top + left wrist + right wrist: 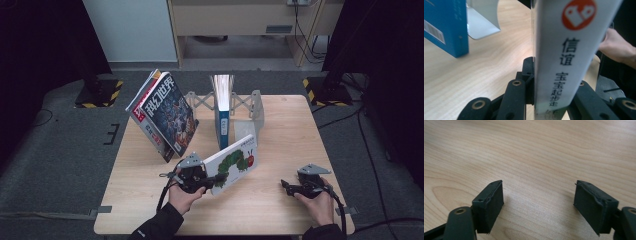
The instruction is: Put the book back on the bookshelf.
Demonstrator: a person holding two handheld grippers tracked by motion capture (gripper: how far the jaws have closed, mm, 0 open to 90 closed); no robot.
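The left gripper (216,178) clamps the caterpillar book (235,162), spine reading 信谊 宝宝起步走, tilted above the table (280,200), the right gripper (286,186) rests spread, and beyond lean a blue book (222,125) and a 科幻世界 magazine (167,112).

On the surface (280,210), a bookstand (254,106) sits at the far edge, near the middle. A book (223,112) stands upright in the bookstand, its spine toward the person. To the left of it, a stack of magazines (164,116) leans tilted, its top away from the bookstand. In front of the upright book, nearer the person, a picture book (235,162) is held tilted above the surface, with the left gripper (212,180) at its near left corner, jaws on either side of its spine. The right gripper (287,186) sits well to the right, near the front edge, jaws apart over bare surface.
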